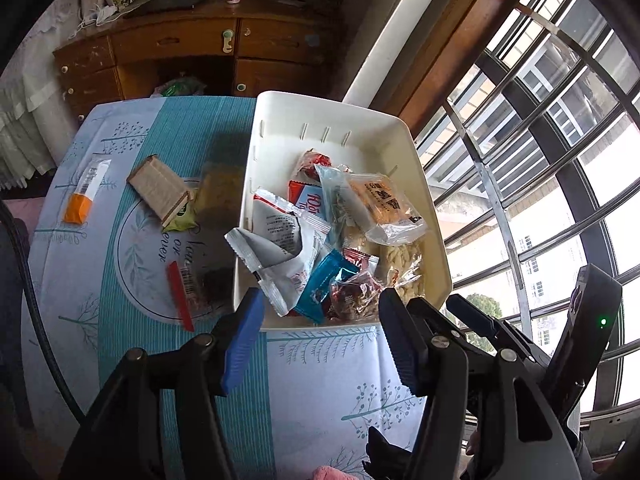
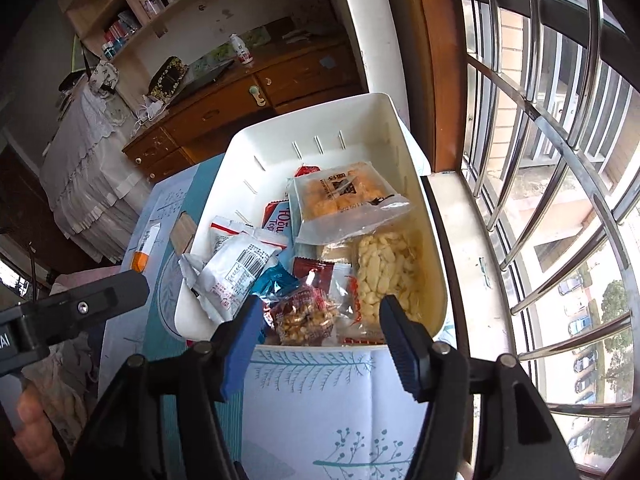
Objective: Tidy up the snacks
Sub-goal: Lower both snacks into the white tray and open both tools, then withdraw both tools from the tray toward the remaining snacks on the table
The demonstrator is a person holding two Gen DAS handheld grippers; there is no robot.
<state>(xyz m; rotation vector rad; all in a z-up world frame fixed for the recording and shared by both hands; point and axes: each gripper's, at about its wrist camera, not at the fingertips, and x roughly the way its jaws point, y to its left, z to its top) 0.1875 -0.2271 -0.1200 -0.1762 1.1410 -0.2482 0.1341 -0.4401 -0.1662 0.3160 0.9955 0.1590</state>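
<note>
In the left wrist view, the left gripper [image 1: 320, 320] hung released and empty above the near end of the white bin [image 1: 434, 216], which held a heap of snack packets. An orange-ended packet [image 1: 86, 192], a brown wafer pack [image 1: 160, 190] and a red-edged packet [image 1: 184, 292] lay on the blue tablecloth [image 1: 328, 372] beside the bin.

In the right wrist view, the right gripper [image 2: 320, 320] hung with jaws apart, grasping nothing, over a nut packet [image 2: 306, 316] in the bin's near end.

Left tool [image 1: 320, 312]: black linkage arms, silver screws, ribbed blue pads. Right tool [image 2: 320, 320]: same black frame, blue pads; black body with green light, seen from left wrist.
</note>
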